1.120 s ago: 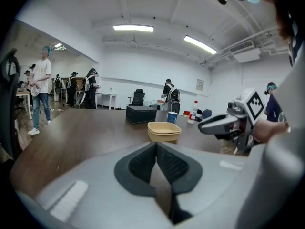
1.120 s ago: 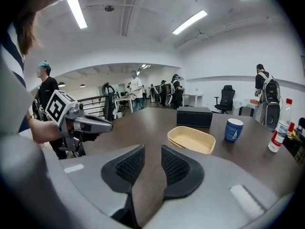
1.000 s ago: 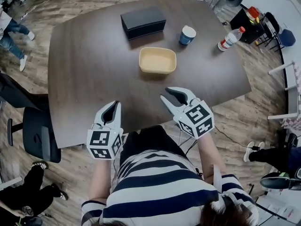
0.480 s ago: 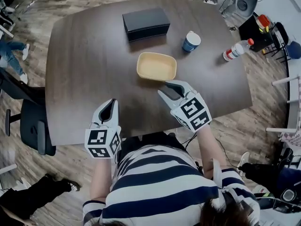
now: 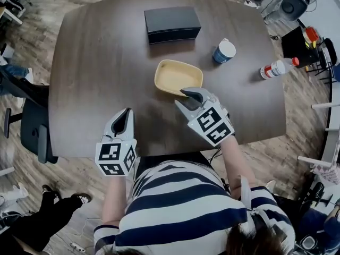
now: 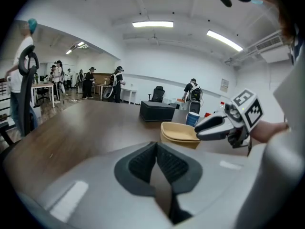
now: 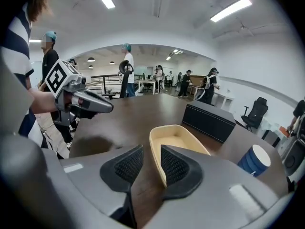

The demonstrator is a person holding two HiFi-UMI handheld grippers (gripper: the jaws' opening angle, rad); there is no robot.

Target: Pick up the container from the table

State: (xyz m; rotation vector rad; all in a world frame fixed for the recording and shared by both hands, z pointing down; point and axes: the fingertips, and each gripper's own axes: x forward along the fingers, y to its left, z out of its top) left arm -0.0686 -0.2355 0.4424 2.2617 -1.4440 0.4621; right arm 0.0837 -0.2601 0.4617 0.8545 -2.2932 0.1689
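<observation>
A shallow tan container [image 5: 178,77] lies open side up near the middle of the dark table [image 5: 95,62]. My right gripper [image 5: 181,99] is at its near edge, and its jaws have just been opening. In the right gripper view the container [image 7: 181,140] has its near rim in the gap between the pads [image 7: 174,165], which do not press on it. My left gripper [image 5: 126,116] hovers over the table's near edge, left of the container. Its pads [image 6: 143,162] meet with nothing between them.
A black box [image 5: 172,24] lies at the far side of the table. A blue paper cup [image 5: 223,51] and a plastic bottle [image 5: 276,68] stand to the right. An office chair [image 5: 32,137] is by the table's left edge, with people around the room.
Both grippers have moved forward over the table. The right one went from short of the container to its near rim, with its jaws wider apart.
</observation>
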